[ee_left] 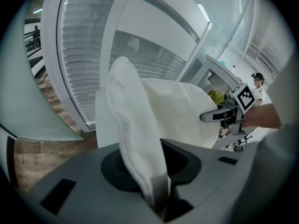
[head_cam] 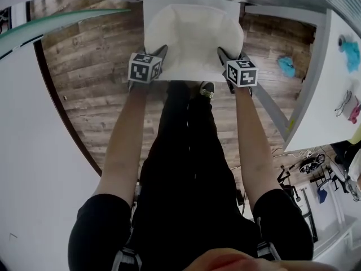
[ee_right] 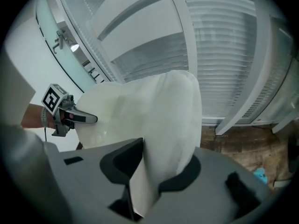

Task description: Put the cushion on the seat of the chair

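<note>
Head view: both arms reach forward and down, one hand-held gripper at each near corner of the cushion.

Cushion: white, soft, puffed in the middle. It sits over a white square seat, whose rim shows along the far left edge and the near edge. Cannot tell whether its full weight is down on the seat.

Left hand-held gripper: in its own view, the jaws stand only a little apart and pinch the thin seamed edge of the cushion. The fabric rises upright from the jaws and folds away to the right. The white seat panel shows just behind it.

Right hand-held gripper: in its own view, the jaws are narrowly parted and closed on the cushion corner, which bulges thick above them.

Each gripper shows in the other's view at the far side of the cushion: the right and the left.

Surroundings: wood floor under the seat, a blue cloth on the floor to the right, and a white worktop at the right edge. The person's black-clad legs and one shoe are just in front of the seat.
</note>
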`<state>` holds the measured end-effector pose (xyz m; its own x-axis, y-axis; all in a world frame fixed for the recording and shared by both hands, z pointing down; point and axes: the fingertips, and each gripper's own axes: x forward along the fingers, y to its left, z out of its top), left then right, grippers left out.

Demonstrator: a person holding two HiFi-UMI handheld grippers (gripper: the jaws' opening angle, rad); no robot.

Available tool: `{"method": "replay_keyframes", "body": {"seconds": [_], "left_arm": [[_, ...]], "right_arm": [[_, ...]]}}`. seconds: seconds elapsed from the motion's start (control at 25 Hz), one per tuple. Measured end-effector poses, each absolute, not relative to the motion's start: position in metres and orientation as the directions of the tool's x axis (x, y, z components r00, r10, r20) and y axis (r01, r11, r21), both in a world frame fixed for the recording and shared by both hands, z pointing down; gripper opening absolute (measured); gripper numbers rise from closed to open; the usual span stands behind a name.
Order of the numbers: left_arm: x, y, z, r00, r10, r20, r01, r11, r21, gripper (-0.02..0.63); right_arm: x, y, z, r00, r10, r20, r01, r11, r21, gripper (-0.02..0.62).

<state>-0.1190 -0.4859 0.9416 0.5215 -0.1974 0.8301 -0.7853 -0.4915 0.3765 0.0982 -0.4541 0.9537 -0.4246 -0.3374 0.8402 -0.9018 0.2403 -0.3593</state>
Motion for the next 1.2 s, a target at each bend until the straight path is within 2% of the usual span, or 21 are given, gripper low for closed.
{"method": "replay_keyframes", "body": {"seconds": [0.2,0.48,0.56,0.84,0.96,1.2], "left_arm": [[-0.128,-0.491,0.959,0.498,-0.186,0.847,-0.801,-0.472,0.367,0.138],[-0.140,-0.502,0.975,0.433,-0.208,0.877,-0.832,-0.466,0.300,0.242],[-0.146,-0.504,0.979,0.400,-0.212,0.892,-0.845,-0.461,0.269,0.253],[-0.164,-0.500,0.992,0.350,-0.202,0.915,-0.874,-0.422,0.241,0.301],[-0.173,-0.501,0.993,0.318,-0.219,0.923,-0.889,-0.408,0.210,0.342],[-0.190,-0.505,0.992,0.250,-0.258,0.933,-0.913,-0.384,0.139,0.380]], "right_arm": [[0.098,-0.460,0.972,-0.388,-0.306,0.869,-0.917,0.227,-0.329,0.144],[0.106,-0.464,0.983,-0.337,-0.290,0.896,-0.936,0.204,-0.286,0.199],[0.109,-0.464,0.987,-0.322,-0.285,0.903,-0.942,0.197,-0.273,0.213],[0.127,-0.459,0.997,-0.264,-0.284,0.922,-0.961,0.160,-0.226,0.318],[0.139,-0.457,0.998,-0.225,-0.279,0.934,-0.971,0.148,-0.189,0.328],[0.148,-0.458,0.995,-0.215,-0.289,0.933,-0.973,0.143,-0.180,0.328]]}}
